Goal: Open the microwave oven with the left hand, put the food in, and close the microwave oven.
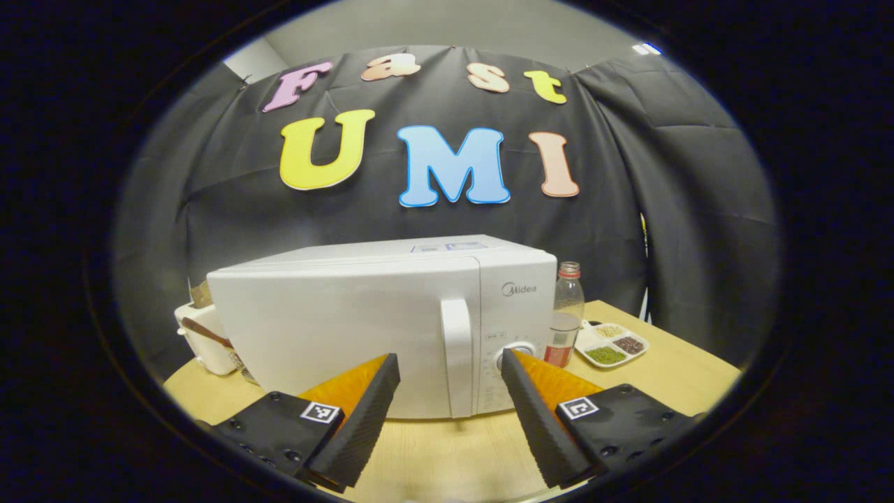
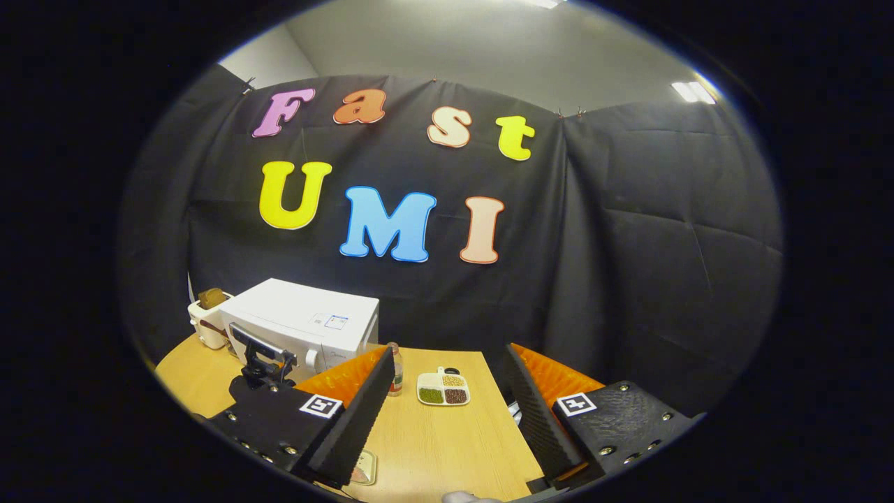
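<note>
The white microwave [image 1: 349, 314] stands in front of me on the wooden table [image 1: 433, 454], its door shut. The vertical door handle [image 1: 457, 349] lies straight ahead of my left gripper [image 1: 450, 358], which is open and a short way off it. In the right gripper view the microwave [image 2: 307, 321] is at the far left, with the left gripper [image 2: 262, 367] in front of it. My right gripper [image 2: 450, 351] is open above the table and holds nothing. A small pale dish [image 2: 364, 468] peeks out under its left finger; what it holds I cannot tell.
A clear bottle with red liquid [image 1: 566, 314] and a divided tray of grains [image 1: 612, 344] stand right of the microwave. A white toaster [image 1: 206, 339] stands to its left. The same bottle [image 2: 395, 369] and tray [image 2: 443, 388] appear mid-table.
</note>
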`<state>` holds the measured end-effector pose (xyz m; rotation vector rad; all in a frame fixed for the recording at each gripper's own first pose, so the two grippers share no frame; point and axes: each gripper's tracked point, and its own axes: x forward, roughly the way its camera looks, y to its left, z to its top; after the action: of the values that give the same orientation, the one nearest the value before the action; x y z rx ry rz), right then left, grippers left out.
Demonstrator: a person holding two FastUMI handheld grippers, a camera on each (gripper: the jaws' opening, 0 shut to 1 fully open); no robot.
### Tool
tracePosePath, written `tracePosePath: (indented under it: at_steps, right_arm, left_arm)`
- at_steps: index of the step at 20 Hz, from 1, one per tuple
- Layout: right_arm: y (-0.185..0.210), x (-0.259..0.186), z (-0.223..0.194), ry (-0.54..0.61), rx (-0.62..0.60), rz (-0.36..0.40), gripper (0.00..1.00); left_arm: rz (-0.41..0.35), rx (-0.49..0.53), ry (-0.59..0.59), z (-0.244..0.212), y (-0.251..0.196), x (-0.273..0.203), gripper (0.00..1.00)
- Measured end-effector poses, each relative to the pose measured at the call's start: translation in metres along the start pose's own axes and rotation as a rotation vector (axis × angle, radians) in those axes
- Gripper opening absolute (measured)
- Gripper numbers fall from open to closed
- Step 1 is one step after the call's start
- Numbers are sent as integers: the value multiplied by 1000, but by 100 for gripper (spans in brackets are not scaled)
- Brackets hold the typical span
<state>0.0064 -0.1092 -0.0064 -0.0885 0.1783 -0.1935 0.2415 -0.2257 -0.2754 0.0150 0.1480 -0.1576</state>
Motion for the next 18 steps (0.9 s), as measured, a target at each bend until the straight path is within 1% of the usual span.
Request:
tracePosePath:
  at_steps: [1, 3, 4, 8, 10, 11, 12, 14, 15, 18]
  right_arm:
    - [0, 0, -3, 12, 0, 0, 96]
    - [-3, 3, -7, 15, -15, -8, 96]
    - [-4, 5, -9, 18, -17, -9, 96]
    - [-5, 11, -14, 30, -8, -10, 96]
    - [-6, 12, -17, 38, -10, -8, 96]
    - [-6, 13, -17, 40, -13, -9, 96]
    - [-5, 13, -20, 46, -16, -6, 96]
    - [-4, 14, -22, 52, -23, -3, 96]
    - [-3, 14, -23, 57, -26, -1, 96]
    - [-2, 14, -26, 66, -31, 7, 96]
  left_arm:
    - [6, -2, 0, -3, -1, 8, 100]
    - [10, -14, 7, -6, -3, 21, 95]
    - [14, -19, 6, -5, -3, 25, 100]
    - [15, -4, 4, -4, -4, 36, 95]
    - [5, 7, 43, -15, -4, 43, 92]
    - [0, 0, 49, -17, -5, 44, 82]
    - [-23, -14, 52, -17, -10, 44, 72]
    - [-37, -15, 59, -21, -13, 48, 46]
    - [-35, -19, 63, -20, -12, 42, 34]
    - [-41, -60, 55, -19, -10, 41, 28]
